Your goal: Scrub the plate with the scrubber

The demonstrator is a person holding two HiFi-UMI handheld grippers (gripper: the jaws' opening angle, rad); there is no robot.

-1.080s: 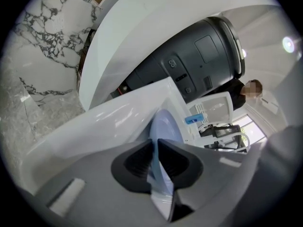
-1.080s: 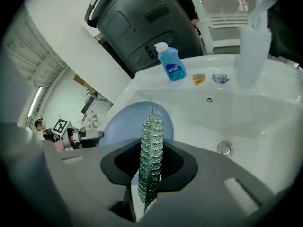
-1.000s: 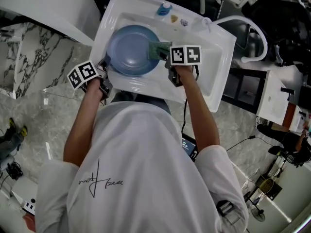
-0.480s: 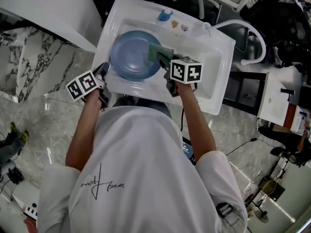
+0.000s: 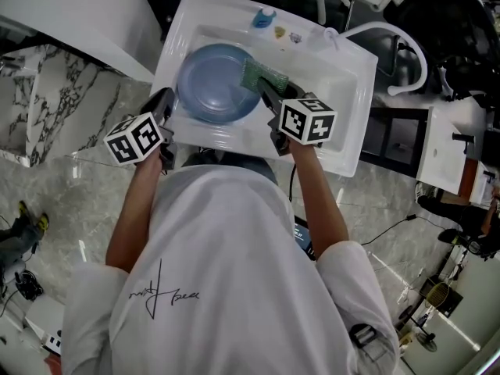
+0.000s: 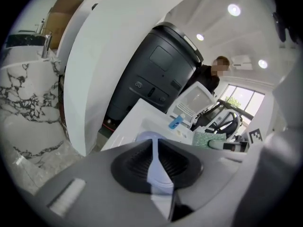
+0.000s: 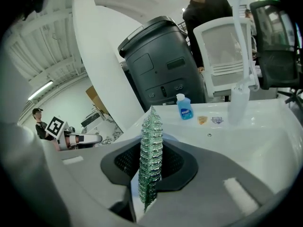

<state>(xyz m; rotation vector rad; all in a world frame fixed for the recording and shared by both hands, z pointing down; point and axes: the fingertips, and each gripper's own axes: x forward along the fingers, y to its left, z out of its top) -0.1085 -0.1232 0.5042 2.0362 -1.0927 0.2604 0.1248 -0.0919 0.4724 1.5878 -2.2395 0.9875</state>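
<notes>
Gripping a blue plate (image 5: 217, 83) by its rim, the left gripper (image 5: 166, 104) holds the dish over the basin of a white sink (image 5: 344, 143). The right gripper (image 5: 267, 91) pinches a green scrubber (image 5: 262, 75) at the plate's opposite edge. In the left gripper view the plate's thin edge runs upright between the two ribbed pads, which press on it from either side. In the right gripper view the pads are clamped on the scrubber, which stands on edge and pokes out beyond the jaws. From the head view the scrubber overlaps the plate's upper right rim, though whether the two touch cannot be told. A small blue bottle (image 7: 185, 107) stands on the sink's back ledge beside a white faucet (image 7: 239, 98). Behind the sink are a large black bin (image 7: 161, 65), a white chair (image 7: 222, 56) and a person in a dark top (image 7: 208, 13). The person holding the grippers wears a white T-shirt (image 5: 226, 287).
</notes>
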